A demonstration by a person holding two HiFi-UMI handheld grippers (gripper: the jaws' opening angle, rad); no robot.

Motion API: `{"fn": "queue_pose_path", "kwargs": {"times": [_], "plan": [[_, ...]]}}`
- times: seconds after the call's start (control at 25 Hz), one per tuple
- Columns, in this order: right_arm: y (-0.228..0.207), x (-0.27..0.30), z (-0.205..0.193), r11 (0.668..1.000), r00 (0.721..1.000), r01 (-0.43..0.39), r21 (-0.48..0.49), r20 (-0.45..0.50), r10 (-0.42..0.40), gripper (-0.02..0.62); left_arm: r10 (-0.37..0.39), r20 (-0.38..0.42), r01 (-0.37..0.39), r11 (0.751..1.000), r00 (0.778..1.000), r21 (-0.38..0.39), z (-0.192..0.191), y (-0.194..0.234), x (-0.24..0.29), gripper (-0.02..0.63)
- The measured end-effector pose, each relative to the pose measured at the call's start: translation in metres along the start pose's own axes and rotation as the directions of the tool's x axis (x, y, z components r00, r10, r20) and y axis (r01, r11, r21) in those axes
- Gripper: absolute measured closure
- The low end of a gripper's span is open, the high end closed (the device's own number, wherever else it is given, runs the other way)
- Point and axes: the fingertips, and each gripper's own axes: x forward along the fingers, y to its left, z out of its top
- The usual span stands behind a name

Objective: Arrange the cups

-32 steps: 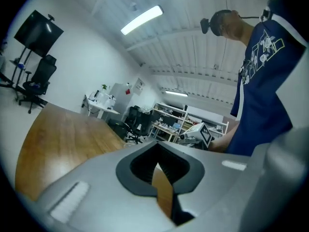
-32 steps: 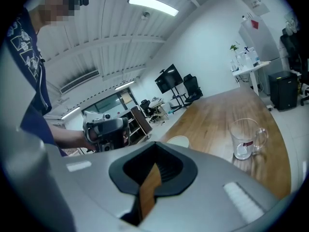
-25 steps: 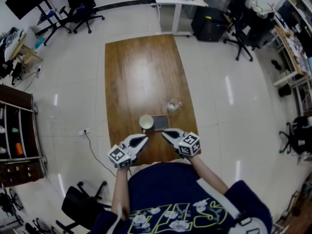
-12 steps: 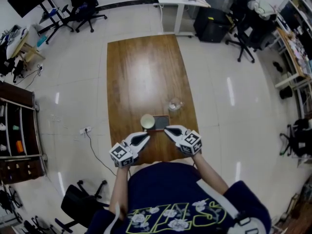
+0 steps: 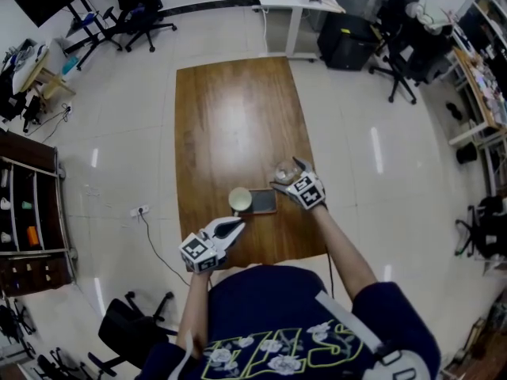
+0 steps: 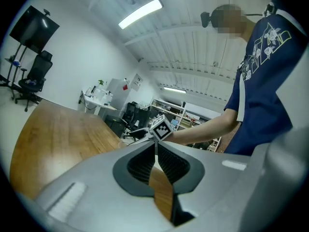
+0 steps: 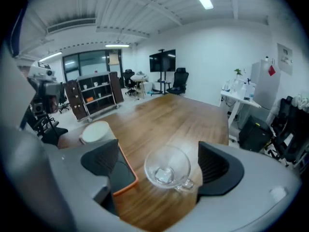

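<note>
head view: the long, glossy wooden bench (image 5: 230, 117) stands on pale tiled floor (image 5: 380, 172), its far half bare. by the near edge sit a round white cup (image 5: 239, 199), a flat dark slab (image 5: 261, 201) just beside it, and a clear glass cup (image 5: 285, 169) close to the right edge. the right gripper (image 5: 285, 174) straddles the glass cup; the left gripper (image 5: 238, 225) hovers at the near edge.

left gripper view: the ribbed jaws are closed together on nothing.

right gripper view: the jaws are opening, wide either side of the glass cup (image 7: 168, 167), not touching it. the slab's rim is orange.
</note>
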Motion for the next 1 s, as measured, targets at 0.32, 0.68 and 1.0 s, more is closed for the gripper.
{"fn": "queue_pose_path", "kwargs": {"times": [0.32, 0.68, 1.0], "plan": [[-0.028, 0.046, -0.063, 0.996, 0.962, -0.026, -0.084, -0.273, 0.002, 0.187, 0.089, 0.019, -0.088, 0.994, 0.996, -0.062, -0.028, 0.012, -0.016, 0.601], [0.000, 0.038, -0.061, 0.991, 0.966, -0.067, -0.115, -0.256, 0.036, 0.190, 0.155, 0.053, -0.149, 0.984, 0.987, -0.103, -0.038, 0.022, -0.026, 0.603], [0.067, 0.032, -0.054, 0.962, 0.954, -0.179, -0.205, -0.274, 0.119, 0.190, 0.132, 0.048, -0.127, 0.988, 0.990, -0.090, -0.027, 0.018, -0.014, 0.603]]}}
